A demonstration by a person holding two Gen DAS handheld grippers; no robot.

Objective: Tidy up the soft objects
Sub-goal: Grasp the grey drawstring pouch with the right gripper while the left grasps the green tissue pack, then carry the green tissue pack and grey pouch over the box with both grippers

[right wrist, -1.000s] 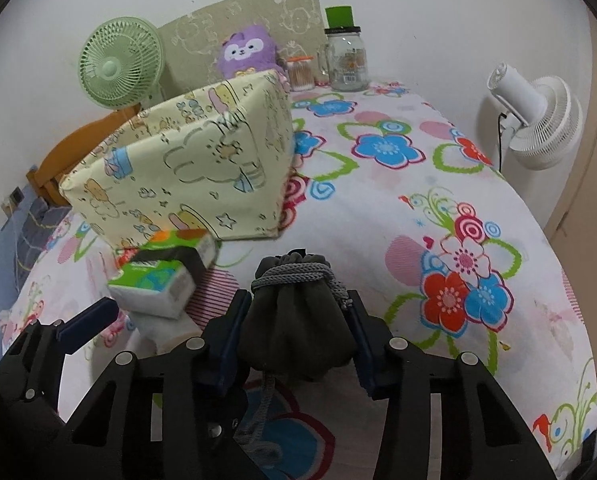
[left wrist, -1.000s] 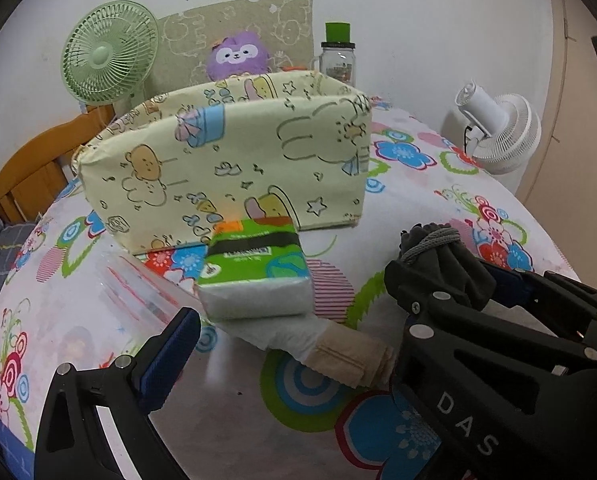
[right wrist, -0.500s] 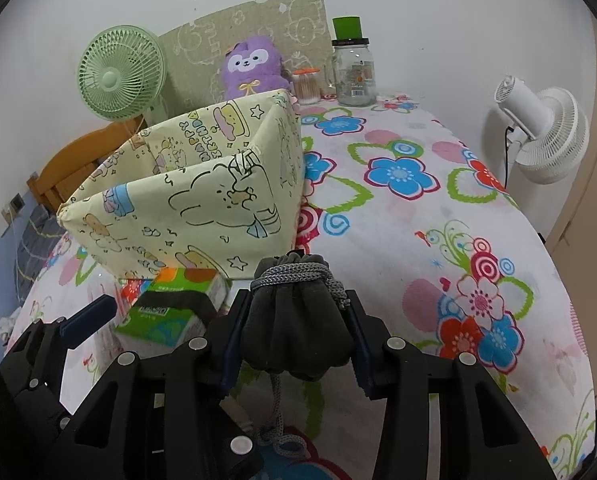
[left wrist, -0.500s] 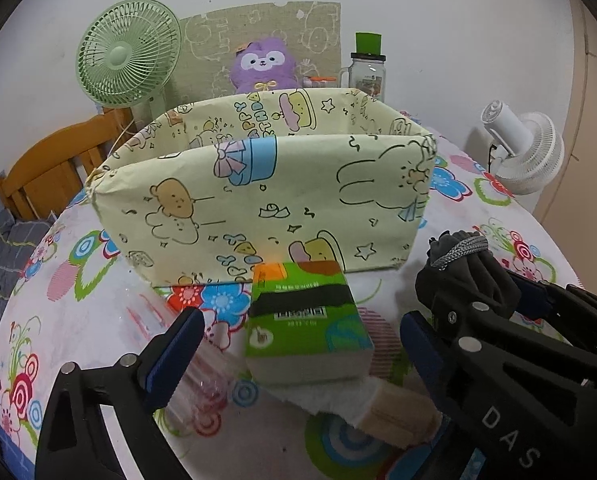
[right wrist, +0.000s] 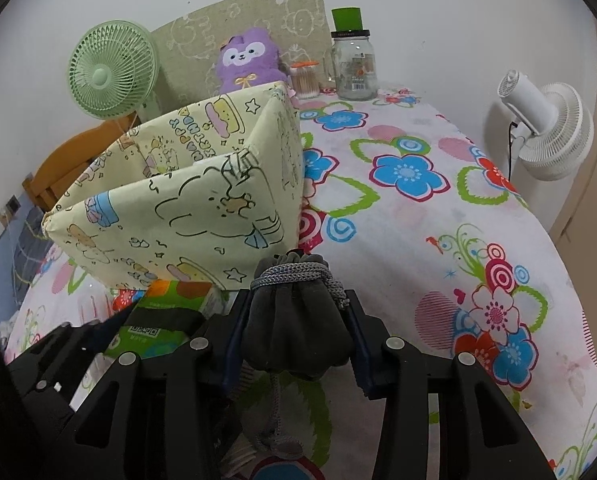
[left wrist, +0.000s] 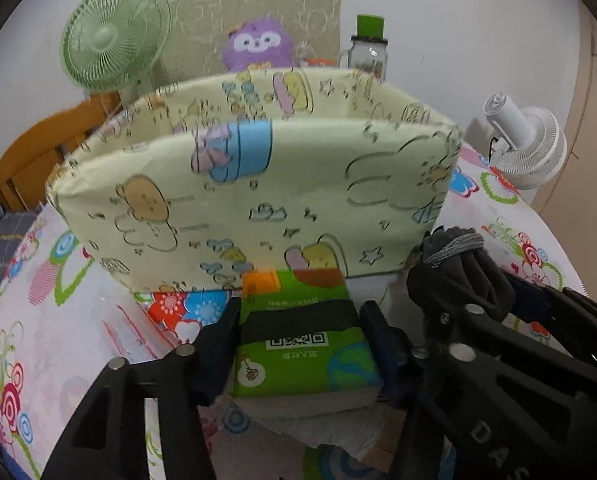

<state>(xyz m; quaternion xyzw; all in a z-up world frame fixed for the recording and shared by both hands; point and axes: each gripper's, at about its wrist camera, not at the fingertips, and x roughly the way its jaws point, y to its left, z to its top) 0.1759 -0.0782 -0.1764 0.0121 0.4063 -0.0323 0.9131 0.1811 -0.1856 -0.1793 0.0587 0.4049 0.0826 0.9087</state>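
Item one: tissue pack [left wrist: 304, 344], lower centre of the left view, green film wrap with a black band, soft brick shape; my left gripper [left wrist: 300, 344] has a pad against each long side and appears clamped on it, though motion blur makes contact hard to confirm. I judge it light, squashy and slippery, best held across the middle with mild pressure. It sits on a folded white cloth [left wrist: 330, 428]. Item two: drawstring pouch [right wrist: 296, 328], lower centre of the right view, dark grey fabric gathered under a grey cord; my right gripper [right wrist: 296, 336] is closed on its belly. Limp and light, I judge; grip the bulk, not the cord. Destination: fabric bin [left wrist: 254, 204], mid-frame, pale yellow cartoon print, open-topped, soft-walled, on the floral tablecloth [right wrist: 438, 216].
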